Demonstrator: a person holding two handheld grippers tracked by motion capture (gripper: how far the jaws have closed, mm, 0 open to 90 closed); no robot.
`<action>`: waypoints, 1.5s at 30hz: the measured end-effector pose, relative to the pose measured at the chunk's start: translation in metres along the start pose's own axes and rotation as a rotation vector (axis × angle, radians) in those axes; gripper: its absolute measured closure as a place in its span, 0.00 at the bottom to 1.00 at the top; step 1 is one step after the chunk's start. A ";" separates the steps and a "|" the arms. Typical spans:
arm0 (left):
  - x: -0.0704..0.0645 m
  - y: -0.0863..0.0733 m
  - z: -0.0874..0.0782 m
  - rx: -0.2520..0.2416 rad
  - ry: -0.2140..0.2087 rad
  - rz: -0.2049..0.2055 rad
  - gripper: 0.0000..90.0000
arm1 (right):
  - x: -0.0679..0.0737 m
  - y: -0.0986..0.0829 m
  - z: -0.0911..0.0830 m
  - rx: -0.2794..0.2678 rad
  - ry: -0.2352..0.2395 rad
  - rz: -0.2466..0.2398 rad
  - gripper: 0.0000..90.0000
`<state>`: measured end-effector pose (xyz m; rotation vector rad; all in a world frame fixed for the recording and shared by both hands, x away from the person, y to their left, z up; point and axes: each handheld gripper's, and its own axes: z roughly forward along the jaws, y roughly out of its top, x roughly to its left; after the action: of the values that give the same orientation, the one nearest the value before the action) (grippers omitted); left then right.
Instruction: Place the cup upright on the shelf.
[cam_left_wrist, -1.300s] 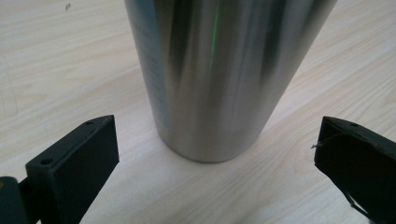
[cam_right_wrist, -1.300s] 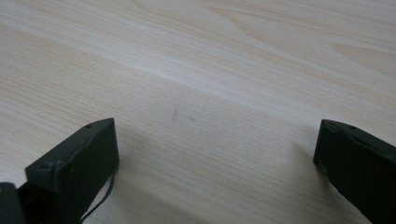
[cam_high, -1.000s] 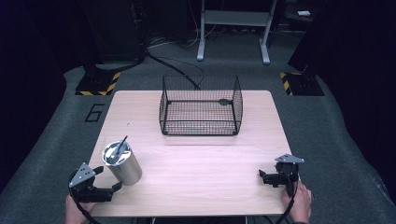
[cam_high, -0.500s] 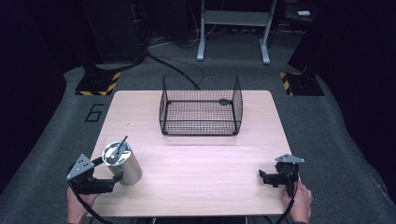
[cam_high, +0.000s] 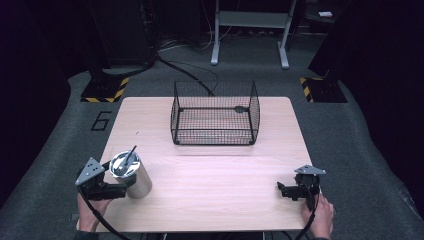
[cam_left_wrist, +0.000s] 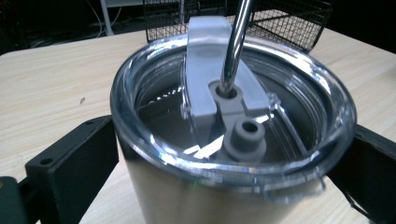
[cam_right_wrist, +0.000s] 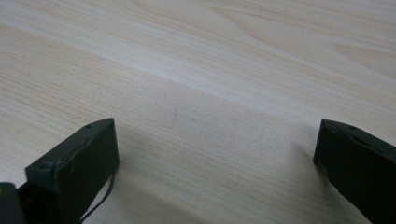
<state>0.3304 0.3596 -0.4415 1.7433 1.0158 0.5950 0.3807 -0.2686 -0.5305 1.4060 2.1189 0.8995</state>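
Note:
A steel tumbler (cam_high: 131, 175) with a clear lid and a metal straw (cam_high: 129, 156) stands upright at the table's front left. My left gripper (cam_high: 120, 189) is open, with one black jaw on each side of the tumbler's body (cam_left_wrist: 233, 140). In the left gripper view the lid and straw (cam_left_wrist: 236, 42) are very close, between the jaws. My right gripper (cam_high: 282, 190) rests low over the front right of the table, open, with bare wood between its jaws (cam_right_wrist: 217, 154).
A black wire basket (cam_high: 215, 115) stands at the back middle of the wooden table (cam_high: 210, 185), with a small dark object inside it. Stands, cables and hazard-striped feet are on the dark floor behind.
My left gripper has moved forward, so its jaws now stand on either side of the tumbler. The tumbler, basket and right gripper have not moved.

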 end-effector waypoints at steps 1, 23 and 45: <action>0.000 0.000 0.000 0.000 0.000 0.000 0.00 | 0.000 0.000 0.000 0.000 0.000 0.000 0.00; -0.005 0.007 0.013 -0.012 0.020 0.000 0.02 | 0.000 0.000 0.000 0.003 0.003 -0.001 0.00; -0.002 0.014 0.014 -0.019 0.015 0.034 0.04 | 0.001 0.001 0.000 0.007 0.004 0.003 0.00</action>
<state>0.3452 0.3483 -0.4343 1.7444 0.9896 0.6385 0.3814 -0.2674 -0.5300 1.4123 2.1259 0.8978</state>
